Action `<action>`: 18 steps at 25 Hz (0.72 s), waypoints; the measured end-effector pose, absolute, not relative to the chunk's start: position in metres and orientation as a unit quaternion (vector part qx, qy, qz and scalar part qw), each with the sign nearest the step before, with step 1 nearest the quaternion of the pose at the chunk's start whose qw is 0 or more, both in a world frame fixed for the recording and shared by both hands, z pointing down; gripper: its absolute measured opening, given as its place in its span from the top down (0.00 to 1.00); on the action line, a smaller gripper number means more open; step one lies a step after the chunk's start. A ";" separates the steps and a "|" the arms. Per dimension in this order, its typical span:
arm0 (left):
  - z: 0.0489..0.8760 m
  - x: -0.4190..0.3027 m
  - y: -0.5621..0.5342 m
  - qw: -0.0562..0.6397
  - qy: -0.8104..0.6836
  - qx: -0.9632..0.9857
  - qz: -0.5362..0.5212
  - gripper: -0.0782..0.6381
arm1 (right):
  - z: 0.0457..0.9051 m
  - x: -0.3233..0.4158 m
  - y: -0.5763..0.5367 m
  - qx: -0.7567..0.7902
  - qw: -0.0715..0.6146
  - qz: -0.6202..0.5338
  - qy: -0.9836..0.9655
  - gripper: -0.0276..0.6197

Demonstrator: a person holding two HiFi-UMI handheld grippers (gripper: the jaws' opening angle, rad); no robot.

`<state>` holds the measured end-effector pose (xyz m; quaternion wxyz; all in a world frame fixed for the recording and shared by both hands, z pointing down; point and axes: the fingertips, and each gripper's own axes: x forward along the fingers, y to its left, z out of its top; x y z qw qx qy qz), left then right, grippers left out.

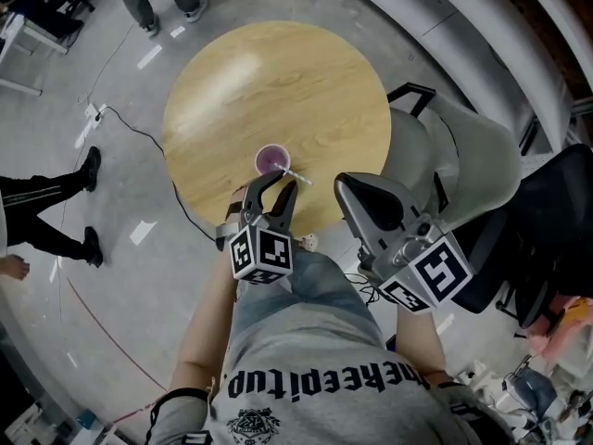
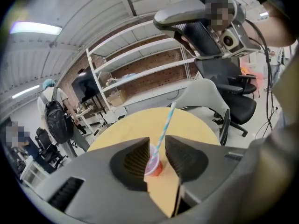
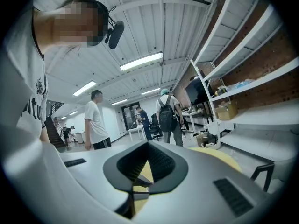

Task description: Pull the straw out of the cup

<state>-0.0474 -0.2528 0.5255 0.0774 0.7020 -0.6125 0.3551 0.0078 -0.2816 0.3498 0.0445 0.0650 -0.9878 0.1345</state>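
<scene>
The cup (image 1: 272, 160) is set at the table's (image 1: 278, 72) near edge, with the straw (image 2: 166, 122) leaning right. The left gripper (image 2: 157, 146) is held open astride the straw, without touching it, apparently ready to pinch. The right gripper (image 3: 148, 147) is held closed and empty, off to the right.

Your cup (image 1: 271, 160) is small, purple inside with a reddish base. It stands upright near the edge of the round wooden surface (image 1: 278, 82) closest to you. The straw (image 2: 164, 125), striped pale blue and white, sits in it and leans over the rim toward your right.
</scene>
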 end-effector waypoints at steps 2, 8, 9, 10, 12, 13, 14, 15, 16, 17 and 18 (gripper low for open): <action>0.530 -0.049 -0.255 0.080 -0.610 0.701 0.361 0.68 | 0.351 0.008 -0.283 0.067 0.047 0.136 -0.987 0.94; 0.543 -0.049 -0.260 0.086 -0.602 0.699 0.377 0.68 | 0.354 0.008 -0.289 0.069 0.049 0.140 -0.987 0.94; 0.544 -0.048 -0.261 0.087 -0.601 0.698 0.378 0.68 | 0.354 0.009 -0.290 0.069 0.050 0.140 -0.987 0.94; 0.545 -0.048 -0.262 0.089 -0.602 0.697 0.378 0.68 | 0.355 0.009 -0.291 0.069 0.050 0.140 -0.986 0.94; 0.547 -0.049 -0.263 0.091 -0.606 0.694 0.379 0.68 | 0.356 0.010 -0.292 0.070 0.052 0.141 -0.986 0.94; 0.548 -0.049 -0.263 0.092 -0.607 0.692 0.380 0.68 | 0.356 0.010 -0.293 0.070 0.052 0.141 -0.986 0.94; 0.550 -0.050 -0.264 0.093 -0.607 0.691 0.381 0.68 | 0.356 0.010 -0.293 0.070 0.052 0.141 -0.986 0.94; 0.551 -0.050 -0.264 0.095 -0.607 0.691 0.382 0.68 | 0.356 0.010 -0.294 0.070 0.052 0.141 -0.986 0.94; 0.553 -0.050 -0.264 0.098 -0.606 0.691 0.382 0.68 | 0.356 0.010 -0.294 0.070 0.052 0.141 -0.986 0.94; 0.554 -0.049 -0.264 0.099 -0.605 0.690 0.383 0.69 | 0.357 0.010 -0.294 0.069 0.052 0.140 -0.986 0.94; 0.555 -0.049 -0.264 0.101 -0.605 0.690 0.384 0.69 | 0.357 0.010 -0.294 0.069 0.052 0.140 -0.986 0.94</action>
